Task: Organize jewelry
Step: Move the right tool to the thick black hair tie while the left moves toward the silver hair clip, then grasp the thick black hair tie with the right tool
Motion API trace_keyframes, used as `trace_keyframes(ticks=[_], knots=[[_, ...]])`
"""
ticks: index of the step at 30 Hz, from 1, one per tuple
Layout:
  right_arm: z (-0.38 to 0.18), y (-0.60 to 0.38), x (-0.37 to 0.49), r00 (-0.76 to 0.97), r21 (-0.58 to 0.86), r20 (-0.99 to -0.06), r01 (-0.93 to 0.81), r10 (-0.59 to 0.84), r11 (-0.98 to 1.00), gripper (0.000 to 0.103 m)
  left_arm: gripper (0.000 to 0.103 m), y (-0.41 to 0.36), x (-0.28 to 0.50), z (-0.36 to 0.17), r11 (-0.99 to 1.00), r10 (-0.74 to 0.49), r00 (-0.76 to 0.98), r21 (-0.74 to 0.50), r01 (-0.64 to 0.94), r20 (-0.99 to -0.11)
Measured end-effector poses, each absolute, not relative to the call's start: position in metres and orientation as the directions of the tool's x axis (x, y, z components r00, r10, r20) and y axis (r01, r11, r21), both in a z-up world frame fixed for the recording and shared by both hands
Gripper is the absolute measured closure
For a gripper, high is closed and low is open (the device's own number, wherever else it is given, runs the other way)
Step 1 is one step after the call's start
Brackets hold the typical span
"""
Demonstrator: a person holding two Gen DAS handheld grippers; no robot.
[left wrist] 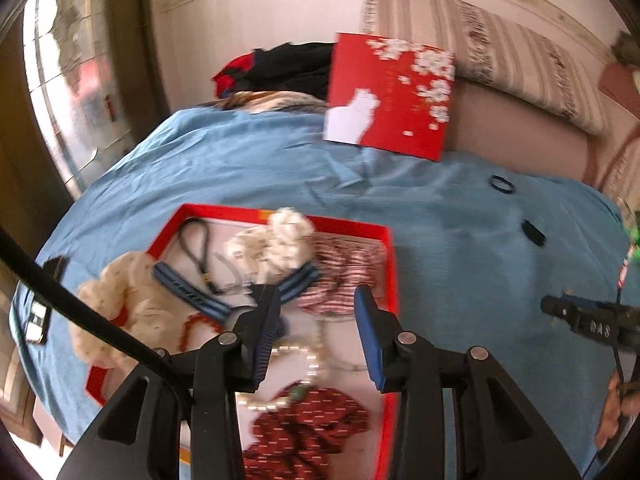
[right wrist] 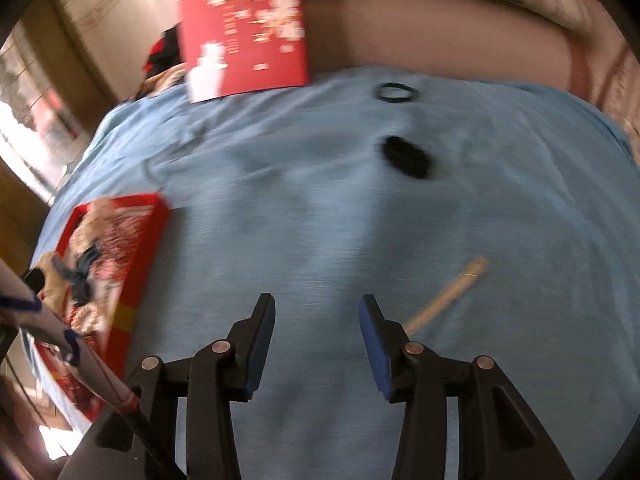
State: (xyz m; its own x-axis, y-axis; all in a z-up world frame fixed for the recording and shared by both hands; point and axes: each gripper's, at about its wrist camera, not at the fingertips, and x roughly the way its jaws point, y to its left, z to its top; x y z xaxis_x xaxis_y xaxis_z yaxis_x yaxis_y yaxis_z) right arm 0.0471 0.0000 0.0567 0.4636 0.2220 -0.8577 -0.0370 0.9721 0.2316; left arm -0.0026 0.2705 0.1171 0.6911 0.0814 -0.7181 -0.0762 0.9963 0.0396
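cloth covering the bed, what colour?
Light blue, plain. The cloth shows best in the right wrist view, spread wide under the open tool.

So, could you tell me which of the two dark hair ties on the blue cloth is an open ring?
The far hair tie, nearest the red lid; the nearer one looks solid black.

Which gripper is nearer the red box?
Left. The left gripper hovers directly over the red box; the right gripper hangs over bare blue cloth beside it.
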Motion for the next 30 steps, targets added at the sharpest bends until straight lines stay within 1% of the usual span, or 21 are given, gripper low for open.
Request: trace_keyframes(ticks=[5, 7, 10, 15, 20, 23, 28, 29, 30], knots=[[0.054, -0.044, 0.056, 0.485, 0.224, -0.856, 0.038, 0.178, 0.974, 0.056, 0.065, 0.234, 0.004, 0.109, 1.000, -0.015, 0.665, -0.004, 0.018, -0.747], [0.055, -0.056, 0.063, 0.497, 0.215, -0.853, 0.060, 0.158, 0.975, 0.056, 0.065, 0.219, 0.007, 0.104, 0.999, -0.029, 0.657, 0.001, 0.045, -0.754], [0.055, -0.069, 0.074, 0.512, 0.207, -0.848, 0.085, 0.135, 0.975, 0.052, 0.065, 0.200, 0.011, 0.099, 0.997, -0.036, 0.647, 0.014, 0.072, -0.761], [0.050, -0.081, 0.098, 0.513, 0.224, -0.846, 0.095, 0.145, 0.970, 0.052, 0.065, 0.178, 0.017, 0.092, 0.994, -0.049, 0.635, 0.027, 0.109, -0.771], [0.044, -0.077, 0.123, 0.515, 0.249, -0.838, 0.066, 0.181, 0.966, 0.051, 0.065, 0.169, 0.024, 0.085, 0.991, -0.034, 0.621, 0.055, 0.123, -0.783], [0.039, -0.068, 0.141, 0.510, 0.244, -0.838, 0.034, 0.194, 0.969, 0.049, 0.065, 0.167, 0.028, 0.081, 0.990, -0.032, 0.611, 0.057, 0.125, -0.791], [0.022, -0.055, 0.165, 0.488, 0.218, -0.853, 0.013, 0.184, 0.976, 0.049, 0.065, 0.160, 0.034, 0.075, 0.988, -0.031, 0.595, 0.066, 0.141, -0.803], [0.020, -0.054, 0.167, 0.485, 0.218, -0.855, 0.011, 0.185, 0.976, 0.050, 0.065, 0.159, 0.035, 0.074, 0.987, -0.030, 0.594, 0.070, 0.145, -0.804], [0.018, -0.054, 0.169, 0.485, 0.225, -0.853, 0.010, 0.192, 0.974, 0.063, 0.065, 0.157, 0.036, 0.072, 0.986, -0.028, 0.592, 0.076, 0.150, -0.806]])
